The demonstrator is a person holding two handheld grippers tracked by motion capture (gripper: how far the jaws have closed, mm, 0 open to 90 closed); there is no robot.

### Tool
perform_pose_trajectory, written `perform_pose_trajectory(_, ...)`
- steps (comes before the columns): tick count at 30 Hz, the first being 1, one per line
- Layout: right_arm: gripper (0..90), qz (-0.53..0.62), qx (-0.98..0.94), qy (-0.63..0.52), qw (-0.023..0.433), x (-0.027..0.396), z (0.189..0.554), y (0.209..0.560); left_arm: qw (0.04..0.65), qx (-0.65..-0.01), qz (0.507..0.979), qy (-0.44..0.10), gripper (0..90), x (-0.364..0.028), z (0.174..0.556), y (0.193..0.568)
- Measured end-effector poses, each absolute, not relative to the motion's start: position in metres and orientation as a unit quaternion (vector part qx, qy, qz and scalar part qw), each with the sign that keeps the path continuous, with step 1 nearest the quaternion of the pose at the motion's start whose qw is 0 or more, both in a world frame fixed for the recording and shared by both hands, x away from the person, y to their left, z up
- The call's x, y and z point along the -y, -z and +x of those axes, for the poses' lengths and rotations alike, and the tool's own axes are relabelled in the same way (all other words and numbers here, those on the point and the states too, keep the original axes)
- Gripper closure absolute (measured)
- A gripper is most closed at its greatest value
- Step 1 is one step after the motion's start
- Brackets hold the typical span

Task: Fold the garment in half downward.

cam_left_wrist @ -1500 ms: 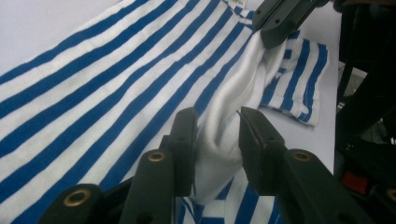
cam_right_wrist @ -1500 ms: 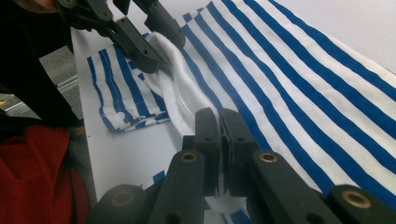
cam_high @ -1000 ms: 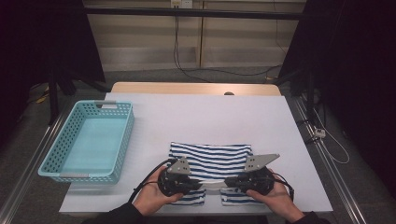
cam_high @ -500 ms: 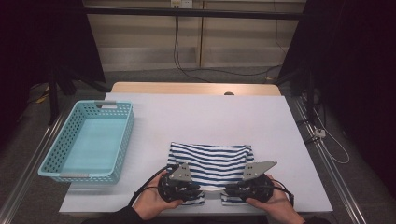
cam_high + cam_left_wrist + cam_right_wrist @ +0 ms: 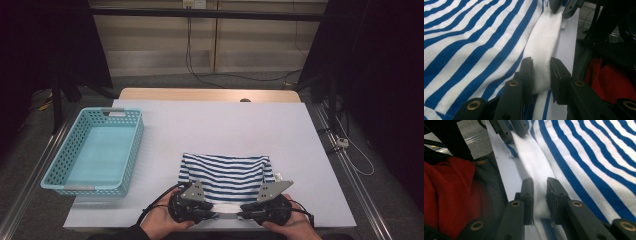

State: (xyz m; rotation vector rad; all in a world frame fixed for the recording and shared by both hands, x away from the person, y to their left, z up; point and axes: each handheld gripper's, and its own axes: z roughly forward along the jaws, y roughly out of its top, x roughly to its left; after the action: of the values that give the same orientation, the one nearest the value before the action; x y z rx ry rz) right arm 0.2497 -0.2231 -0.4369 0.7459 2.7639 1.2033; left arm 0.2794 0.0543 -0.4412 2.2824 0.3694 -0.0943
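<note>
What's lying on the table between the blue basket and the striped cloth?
Nothing: in the high view, bare white table separates the basket from the cloth.

To my left on the white table [image 5: 220, 125] stands a light blue basket [image 5: 95, 150]; behind the table I see black cables [image 5: 240, 75] on the grey floor [image 5: 165, 80]

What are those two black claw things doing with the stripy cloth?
A person holds the left gripper and the right gripper at the near edge of a folded blue-and-white striped cloth on the white table. Both sets of jaws have just been opening, with the cloth's white hem between them, so they seem to be letting go. A turquoise basket waits at the left.
</note>
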Motion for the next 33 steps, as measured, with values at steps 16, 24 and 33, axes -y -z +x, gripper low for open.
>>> perform_pose_trajectory(16, 62.2, 0.243, -0.874, -0.421, 0.021, 0.225, 0.244, 0.431, 0.414, -0.148, 0.897, 0.053, 62.8, -0.068, 0.288, 0.434)
perform_pose_trajectory(24, 56.5, 0.265, -0.854, -0.446, 0.034, 0.226, 0.25, 0.428, 0.439, -0.181, 0.879, 0.03, 48.8, -0.079, 0.299, 0.426)
perform_pose_trajectory(33, 57.3, 0.268, -0.846, -0.459, 0.039, 0.218, 0.259, 0.426, 0.455, -0.234, 0.859, -0.027, 23.4, -0.093, 0.321, 0.421)
